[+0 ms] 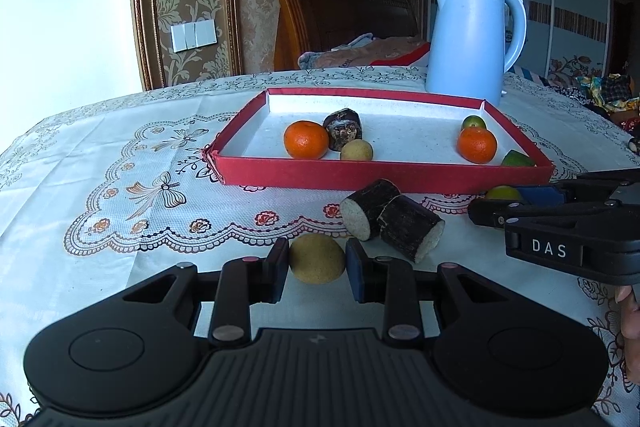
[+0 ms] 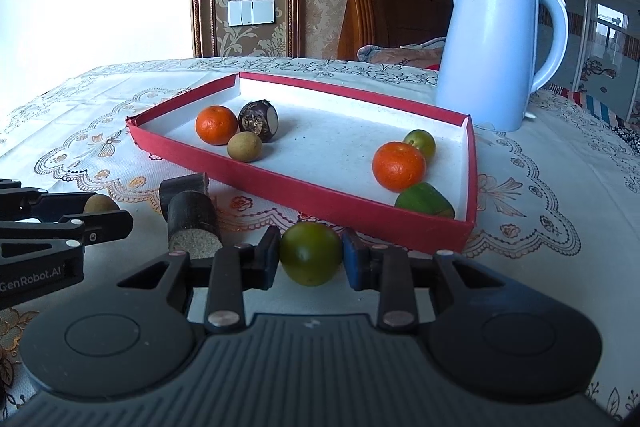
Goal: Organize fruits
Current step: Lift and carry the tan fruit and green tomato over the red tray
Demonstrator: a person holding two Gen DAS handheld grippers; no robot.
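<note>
Two matte black handheld grippers, each with a ribbed central housing flanked by round lobes bearing a raised ring, and triangular cut-outs in the linkage arms pinned by silver rivets with small pinkish caps further out. On the left gripper, one dark pad and one blue pad at the fingertips; the same pairing on the right gripper, blue pad on the right finger. White lettering on the sides, "DAS" on the right gripper's body as caught in the left wrist view, "GenRobot.AI" on the left one's as caught in the right wrist view, with tiny screws along the side plates and a bare fingertip behind.
</note>
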